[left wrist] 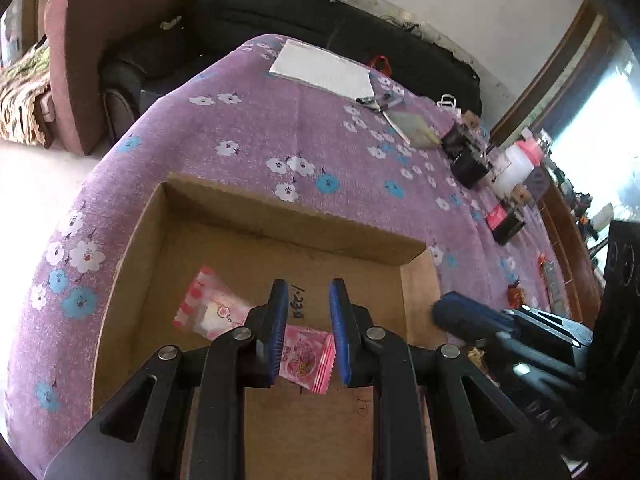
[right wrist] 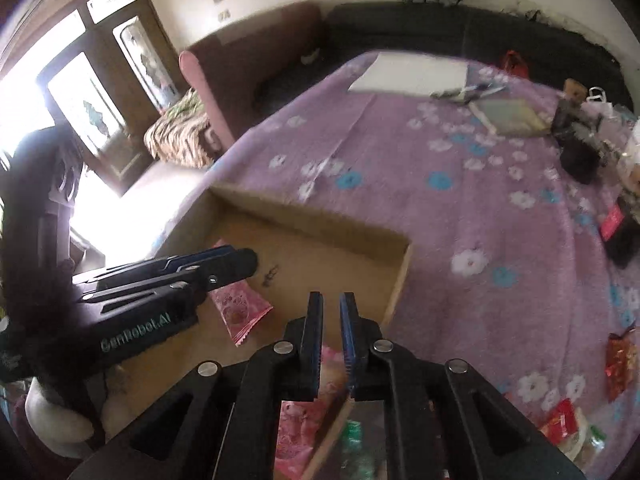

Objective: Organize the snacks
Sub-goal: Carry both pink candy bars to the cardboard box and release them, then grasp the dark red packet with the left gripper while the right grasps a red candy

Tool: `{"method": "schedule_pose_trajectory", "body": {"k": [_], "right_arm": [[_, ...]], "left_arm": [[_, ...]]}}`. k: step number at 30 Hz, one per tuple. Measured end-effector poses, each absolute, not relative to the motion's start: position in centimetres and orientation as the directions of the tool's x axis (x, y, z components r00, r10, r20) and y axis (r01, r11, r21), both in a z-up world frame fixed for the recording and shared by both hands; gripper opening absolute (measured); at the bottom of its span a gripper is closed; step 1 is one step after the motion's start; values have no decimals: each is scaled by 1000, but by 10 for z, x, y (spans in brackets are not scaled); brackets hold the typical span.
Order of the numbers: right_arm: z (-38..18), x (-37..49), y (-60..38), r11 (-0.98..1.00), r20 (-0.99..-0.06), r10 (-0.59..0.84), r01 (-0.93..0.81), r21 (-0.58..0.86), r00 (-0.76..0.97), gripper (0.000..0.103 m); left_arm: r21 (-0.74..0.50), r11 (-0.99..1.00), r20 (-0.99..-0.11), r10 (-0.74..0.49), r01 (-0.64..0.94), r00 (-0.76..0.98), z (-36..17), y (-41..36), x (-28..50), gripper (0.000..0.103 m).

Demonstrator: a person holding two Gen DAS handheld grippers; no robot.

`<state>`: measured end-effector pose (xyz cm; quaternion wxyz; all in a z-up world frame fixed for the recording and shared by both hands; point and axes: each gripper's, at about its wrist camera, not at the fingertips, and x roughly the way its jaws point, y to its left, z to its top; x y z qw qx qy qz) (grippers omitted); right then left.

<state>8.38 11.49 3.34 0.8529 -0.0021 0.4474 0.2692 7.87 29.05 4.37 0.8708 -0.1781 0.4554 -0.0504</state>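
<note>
An open cardboard box (left wrist: 292, 208) (right wrist: 312, 216) stands on the purple flowered tablecloth (left wrist: 248, 128). On its floor lie a pink and white packet (left wrist: 208, 308) and a pink snack packet (left wrist: 306, 360) (right wrist: 244, 312). My left gripper (left wrist: 308, 308) (right wrist: 248, 260) hangs inside the box just above the pink packet, shut, with nothing seen clamped between its pads. My right gripper (right wrist: 331, 308) (left wrist: 444, 312) is over the box's right wall, shut and empty. More pink packets (right wrist: 300, 420) show beneath it. Red snack packets (right wrist: 620, 360) lie loose on the cloth at the right.
At the table's far end lie a white sheet (left wrist: 324, 68), pens and a notebook (left wrist: 416, 128). Black containers (left wrist: 468, 160) and a white bottle (left wrist: 516, 164) line the right edge. A dark sofa (left wrist: 280, 4) stands beyond; the table drops off close to the box's left.
</note>
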Motion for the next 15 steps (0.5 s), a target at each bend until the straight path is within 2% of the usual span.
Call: {"method": "schedule_pose_trajectory", "body": {"k": [4, 5, 6, 7, 8, 9, 15], "right_arm": [[57, 70, 81, 851, -717, 491, -449, 273, 494, 11], [62, 63, 70, 852, -705, 492, -447, 271, 511, 12], [69, 55, 53, 856, -690, 491, -441, 270, 532, 19], [71, 50, 40, 860, -681, 489, -433, 271, 545, 24], [74, 44, 22, 866, -672, 483, -420, 271, 561, 32], [74, 37, 4, 874, -668, 472, -405, 268, 576, 35], [48, 14, -69, 920, -719, 384, -305, 245, 579, 37]], "left_arm": [[-398, 912, -760, -266, -101, 593, 55, 298, 66, 19], [-398, 911, -756, -261, -106, 600, 61, 299, 57, 25], [-402, 909, -752, -259, -110, 606, 65, 298, 50, 37], [-414, 904, -740, -265, -108, 618, 71, 297, 41, 44], [-427, 898, -728, -272, -105, 629, 76, 296, 32, 58], [-439, 892, -715, -278, -103, 641, 80, 294, 22, 66], [-463, 886, -682, -346, -13, 644, 95, 253, -10, 67]]}}
